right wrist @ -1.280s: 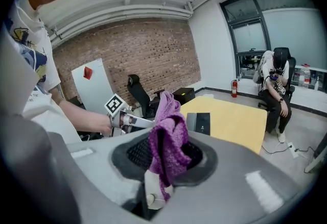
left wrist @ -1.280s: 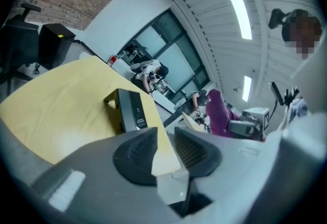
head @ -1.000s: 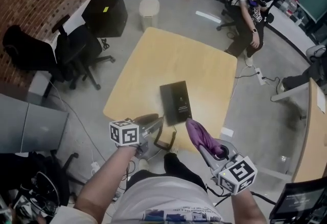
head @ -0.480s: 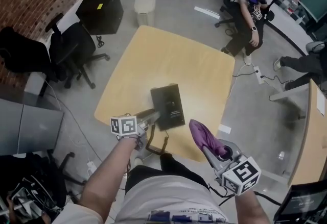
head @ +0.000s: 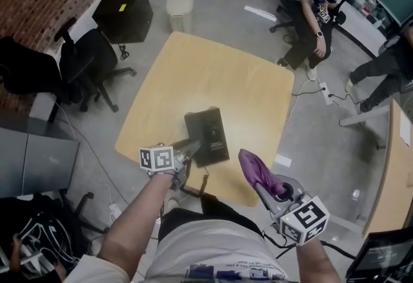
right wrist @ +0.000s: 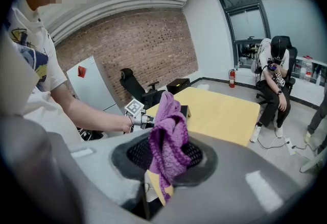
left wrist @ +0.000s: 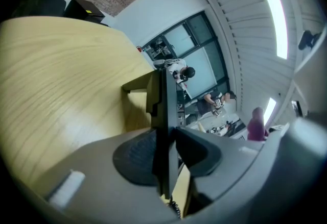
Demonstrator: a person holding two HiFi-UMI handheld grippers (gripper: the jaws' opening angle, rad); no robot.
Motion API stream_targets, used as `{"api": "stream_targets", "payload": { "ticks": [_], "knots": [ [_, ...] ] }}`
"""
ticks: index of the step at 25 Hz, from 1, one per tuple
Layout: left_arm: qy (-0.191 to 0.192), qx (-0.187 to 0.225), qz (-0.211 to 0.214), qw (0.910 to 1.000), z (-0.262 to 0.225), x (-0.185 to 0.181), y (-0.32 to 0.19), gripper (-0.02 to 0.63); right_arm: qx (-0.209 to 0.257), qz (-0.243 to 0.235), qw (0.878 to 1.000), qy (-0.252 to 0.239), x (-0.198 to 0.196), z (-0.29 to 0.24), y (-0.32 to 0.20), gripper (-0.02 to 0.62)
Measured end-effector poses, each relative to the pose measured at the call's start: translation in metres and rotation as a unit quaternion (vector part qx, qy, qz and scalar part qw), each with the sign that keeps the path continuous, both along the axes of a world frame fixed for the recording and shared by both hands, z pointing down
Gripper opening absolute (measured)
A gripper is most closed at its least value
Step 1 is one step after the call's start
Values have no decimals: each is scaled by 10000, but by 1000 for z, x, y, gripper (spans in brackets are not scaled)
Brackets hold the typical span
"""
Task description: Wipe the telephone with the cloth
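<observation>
While the left gripper, jaws just closing, pinches the desk telephone at the table's near edge — apparently steadying it — the right gripper, off that edge, clamps the purple cloth; next: lower cloth onto telephone.

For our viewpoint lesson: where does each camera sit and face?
Head view: on the head, steeply down at table, telephone; forearms, left gripper, right gripper show.
Left gripper view: on that gripper, along jaws just closed onto the telephone's edge.
Right gripper view: on that gripper, along jaws clamping purple cloth; left arm shows.
Shared: table, telephone.
</observation>
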State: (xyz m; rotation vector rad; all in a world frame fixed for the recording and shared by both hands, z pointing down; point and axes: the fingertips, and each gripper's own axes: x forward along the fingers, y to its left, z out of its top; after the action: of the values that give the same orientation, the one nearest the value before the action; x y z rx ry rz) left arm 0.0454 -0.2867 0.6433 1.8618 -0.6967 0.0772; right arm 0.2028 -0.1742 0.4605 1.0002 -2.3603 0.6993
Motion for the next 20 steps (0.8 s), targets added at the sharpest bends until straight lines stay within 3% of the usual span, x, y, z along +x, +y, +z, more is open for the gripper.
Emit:
{"api": "stream_targets", "payload": {
  "ticks": [10,15,20],
  "knots": [
    [-542,-4,-262,9982,-8,0,3,90,51,-80,9999,-100,-8,0,-4,84],
    [-520,46,-269,9983,-13,-4,7,84,104,-79,9999,-109,-9,-2,-4,84],
    [-221,196,-256,9992,-34,-7,16,84,243,-93,9996,-137,-18,-8,-7,84]
  ]
}}
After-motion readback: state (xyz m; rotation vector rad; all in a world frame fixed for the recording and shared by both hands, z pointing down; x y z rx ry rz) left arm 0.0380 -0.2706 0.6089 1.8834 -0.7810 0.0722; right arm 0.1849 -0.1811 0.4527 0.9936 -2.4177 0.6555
